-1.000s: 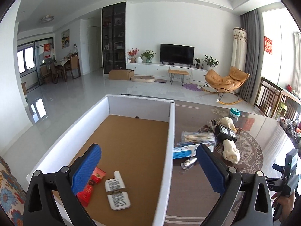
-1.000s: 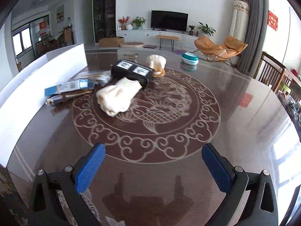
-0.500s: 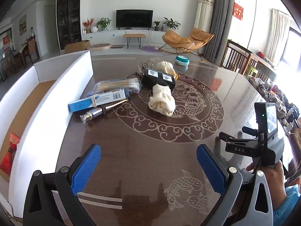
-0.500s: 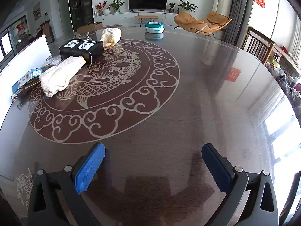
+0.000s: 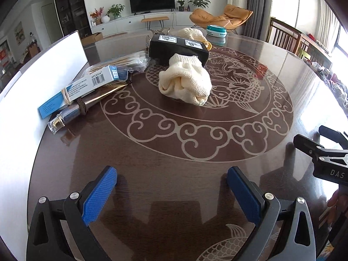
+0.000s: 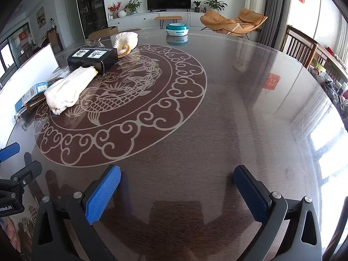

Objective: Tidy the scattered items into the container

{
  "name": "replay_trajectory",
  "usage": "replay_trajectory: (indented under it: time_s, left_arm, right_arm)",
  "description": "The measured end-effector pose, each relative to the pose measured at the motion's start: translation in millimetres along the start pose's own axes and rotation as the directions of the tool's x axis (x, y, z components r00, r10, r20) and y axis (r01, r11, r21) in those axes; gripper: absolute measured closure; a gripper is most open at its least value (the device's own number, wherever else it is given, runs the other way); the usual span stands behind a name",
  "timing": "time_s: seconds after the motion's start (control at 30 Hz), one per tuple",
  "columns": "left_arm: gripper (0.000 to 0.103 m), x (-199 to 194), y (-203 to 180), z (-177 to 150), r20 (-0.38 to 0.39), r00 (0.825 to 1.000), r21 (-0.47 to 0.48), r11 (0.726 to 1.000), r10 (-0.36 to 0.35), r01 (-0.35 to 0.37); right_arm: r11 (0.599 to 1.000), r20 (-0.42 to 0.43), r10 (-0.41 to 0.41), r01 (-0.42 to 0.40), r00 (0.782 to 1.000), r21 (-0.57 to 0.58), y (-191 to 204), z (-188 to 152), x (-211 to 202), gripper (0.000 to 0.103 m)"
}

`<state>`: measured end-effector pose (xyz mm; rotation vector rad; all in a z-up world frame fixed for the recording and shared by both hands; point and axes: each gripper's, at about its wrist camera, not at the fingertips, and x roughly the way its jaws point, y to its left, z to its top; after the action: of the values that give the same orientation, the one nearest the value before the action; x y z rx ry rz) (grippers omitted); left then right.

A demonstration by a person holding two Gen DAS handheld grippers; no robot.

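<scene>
Loose items cluster at ten to twelve o'clock on the surface (image 5: 174, 195), beside the white container (image 5: 39, 91) wall, probably for short carries: blue box (image 5: 87, 84), vial (image 5: 71, 114), swabs (image 5: 128, 62), cream cloth (image 5: 184, 82), black box (image 5: 177, 47), shell (image 6: 126, 40). The left gripper (image 5: 171, 187) and right gripper (image 6: 177, 184) hover low, jaws spread wide, holding and touching nothing.

Cream cloth (image 5: 184, 80), black box (image 5: 177, 47)
</scene>
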<state>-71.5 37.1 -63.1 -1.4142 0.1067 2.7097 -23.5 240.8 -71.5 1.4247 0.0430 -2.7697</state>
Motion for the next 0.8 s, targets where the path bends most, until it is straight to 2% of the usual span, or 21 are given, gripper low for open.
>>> replay_trajectory:
  time_s: [0.8]
  left_arm:
    - [0.0,2.6,4.0,2.0,-0.005,1.0,-0.009,1.0,-0.014,0.014]
  right_arm:
    - [1.0,0.0,0.0,0.0,1.0,0.0,0.2,-0.3,-0.3,0.0]
